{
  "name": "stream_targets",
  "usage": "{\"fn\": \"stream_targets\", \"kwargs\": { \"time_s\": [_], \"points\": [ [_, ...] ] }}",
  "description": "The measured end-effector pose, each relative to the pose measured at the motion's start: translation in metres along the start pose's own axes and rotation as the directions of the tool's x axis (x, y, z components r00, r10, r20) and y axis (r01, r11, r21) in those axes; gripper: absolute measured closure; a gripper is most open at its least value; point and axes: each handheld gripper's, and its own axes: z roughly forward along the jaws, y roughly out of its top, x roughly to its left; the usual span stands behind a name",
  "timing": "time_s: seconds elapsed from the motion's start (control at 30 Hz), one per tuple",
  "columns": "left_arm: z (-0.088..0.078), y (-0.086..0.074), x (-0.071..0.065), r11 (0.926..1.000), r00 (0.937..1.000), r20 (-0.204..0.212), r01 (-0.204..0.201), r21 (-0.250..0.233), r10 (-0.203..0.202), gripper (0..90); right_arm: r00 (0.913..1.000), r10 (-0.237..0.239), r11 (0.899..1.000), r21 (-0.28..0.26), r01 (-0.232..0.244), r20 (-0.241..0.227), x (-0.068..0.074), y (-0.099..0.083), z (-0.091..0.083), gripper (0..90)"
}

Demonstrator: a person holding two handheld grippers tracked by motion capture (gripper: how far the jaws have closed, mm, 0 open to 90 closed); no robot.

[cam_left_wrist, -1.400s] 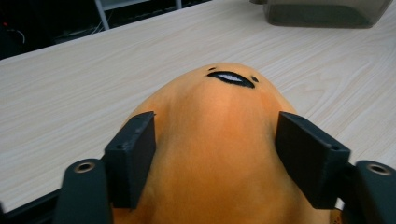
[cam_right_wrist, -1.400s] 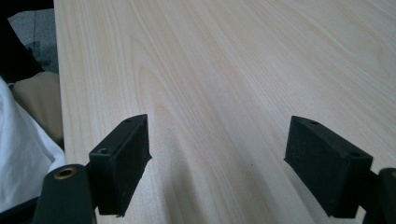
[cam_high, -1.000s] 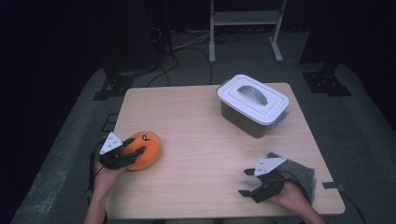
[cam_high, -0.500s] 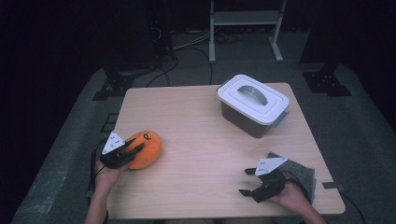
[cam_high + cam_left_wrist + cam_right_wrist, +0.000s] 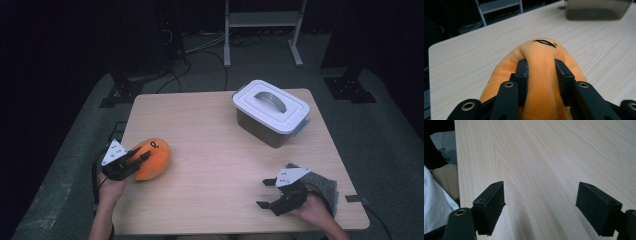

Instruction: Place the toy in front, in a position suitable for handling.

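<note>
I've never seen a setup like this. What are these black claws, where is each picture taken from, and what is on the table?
A person holds a two-jaw hand tool in each hand. One camera looks down from above; one rides on each tool. On the pale wooden table stand a grey plastic box with a white handled lid, a grey felt cloth and an orange plush toy. The left gripper is clamped on a fold of the toy. The right gripper is open and holds nothing.
</note>
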Motion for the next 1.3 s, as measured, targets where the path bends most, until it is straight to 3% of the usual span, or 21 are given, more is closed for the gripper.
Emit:
{"fn": "stream_targets", "kwargs": {
  "time_s": [0.13,0.17,0.3,0.4,0.43,0.6,0.63,0.67,0.7,0.73,0.9,0.97,1.07,1.23,1.27,1.3],
  "points": [
    [-0.001,0.009,-0.008,0.9998,0.9984,0.056,0.005,-0.017,-0.004,68.7,1.0,0.004,1.0,0.0,-0.004,0.006,-0.001,0.0,-0.002,21.8],
    [0.0,0.015,-0.016,0.9996,0.9962,0.085,-0.017,-0.023,0.019,68.7,1.0,-0.001,1.0,-0.005,0.001,0.007,-0.002,-0.001,-0.003,22.0],
    [0.003,0.026,-0.03,0.9978,0.9905,0.128,-0.045,-0.05,0.051,68.7,0.9999,0.006,1.0,-0.011,-0.006,0.011,-0.003,-0.001,-0.004,22.0],
    [0.01,0.035,-0.047,0.996,0.9796,0.187,-0.064,-0.062,0.075,68.7,0.9999,0.008,1.0,-0.014,-0.008,0.013,-0.004,-0.002,-0.006,22.0],
    [0.01,0.035,-0.047,0.996,0.9796,0.187,-0.064,-0.062,0.075,68.7,0.9999,0.007,1.0,-0.014,-0.006,0.013,-0.004,-0.002,-0.006,22.3],
    [0.021,0.041,-0.063,0.9949,0.9671,0.236,-0.082,-0.058,0.094,68.7,0.9999,0.009,1.0,-0.015,-0.009,0.011,-0.004,-0.002,-0.007,23.1],
    [0.025,0.043,-0.069,0.9943,0.9614,0.257,-0.085,-0.064,0.099,68.7,0.9999,0.011,1.0,-0.016,-0.011,0.012,-0.004,-0.002,-0.007,23.1],
    [0.025,0.043,-0.069,0.9943,0.9614,0.257,-0.085,-0.064,0.099,68.7,0.9999,0.012,1.0,-0.018,-0.011,0.012,-0.005,-0.002,-0.007,23.1],
    [0.028,0.046,-0.075,0.9934,0.9555,0.275,-0.091,-0.069,0.107,68.6,0.9999,0.011,1.0,-0.02,-0.01,0.013,-0.005,-0.002,-0.008,23.1],
    [0.028,0.046,-0.075,0.9934,0.9555,0.275,-0.091,-0.069,0.107,68.6,0.9999,0.011,1.0,-0.02,-0.01,0.013,-0.005,-0.002,-0.008,23.1],
    [0.039,0.055,-0.095,0.9899,0.9353,0.326,-0.118,-0.08,0.137,68.6,0.9991,0.023,0.999,-0.039,-0.022,0.036,-0.01,-0.004,-0.016,23.1],
    [0.04,0.055,-0.098,0.9897,0.933,0.332,-0.117,-0.082,0.138,68.6,0.9984,0.036,0.998,-0.053,-0.034,0.043,-0.012,-0.006,-0.02,23.1],
    [0.046,0.057,-0.106,0.9885,0.9224,0.357,-0.125,-0.085,0.147,68.6,0.9978,0.045,0.997,-0.063,-0.042,0.049,-0.014,-0.007,-0.024,23.1],
    [0.057,0.058,-0.125,0.9812,0.9036,0.382,-0.18,-0.071,0.193,68.6,0.9961,0.055,0.996,-0.076,-0.05,0.07,-0.019,-0.011,-0.036,23.1],
    [0.057,0.058,-0.125,0.9812,0.9036,0.382,-0.18,-0.071,0.193,68.5,0.9961,0.055,0.996,-0.076,-0.05,0.07,-0.019,-0.011,-0.036,23.1],
    [0.059,0.057,-0.127,0.9796,0.8998,0.388,-0.189,-0.067,0.2,68.5,0.9956,0.059,0.995,-0.08,-0.053,0.072,-0.02,-0.012,-0.038,23.1]
  ]
}}
